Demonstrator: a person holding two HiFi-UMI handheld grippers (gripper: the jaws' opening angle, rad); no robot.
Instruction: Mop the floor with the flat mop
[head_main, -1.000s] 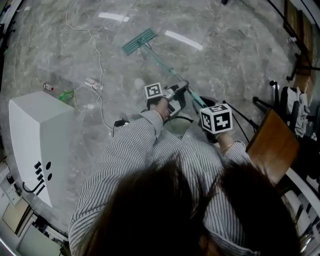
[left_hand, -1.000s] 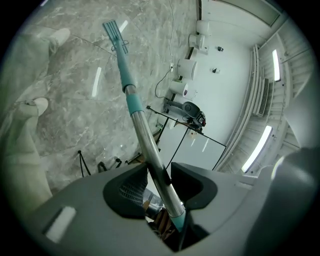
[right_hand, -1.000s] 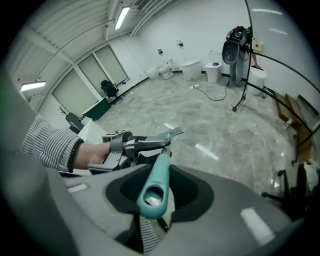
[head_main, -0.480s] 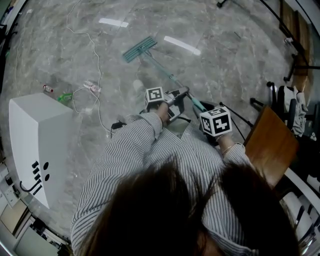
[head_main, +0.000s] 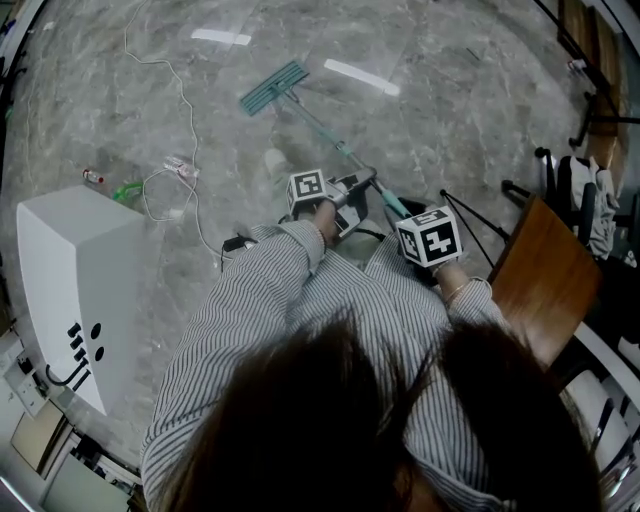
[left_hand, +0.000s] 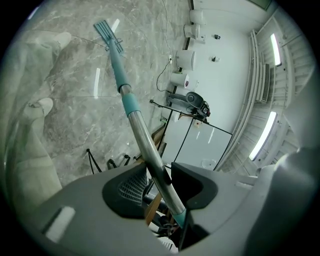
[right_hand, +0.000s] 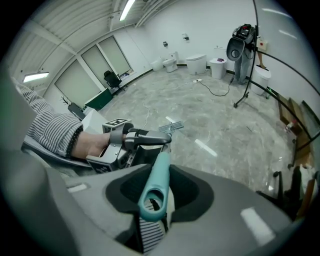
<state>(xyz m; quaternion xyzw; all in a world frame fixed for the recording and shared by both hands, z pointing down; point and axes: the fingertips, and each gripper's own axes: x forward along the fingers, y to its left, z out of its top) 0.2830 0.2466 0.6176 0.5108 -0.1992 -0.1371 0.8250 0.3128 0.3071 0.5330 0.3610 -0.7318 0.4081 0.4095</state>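
Mop head (head_main: 275, 86) slides slightly farther out on floor (head_main: 450, 90) versus before; left gripper (left_hand: 159, 186) and right gripper (right_hand: 156, 197) keep fingers (left_hand: 197, 186) clenched on the handle (head_main: 320, 126).

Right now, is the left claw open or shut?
Shut: the left claw clamps the mop handle from both sides.
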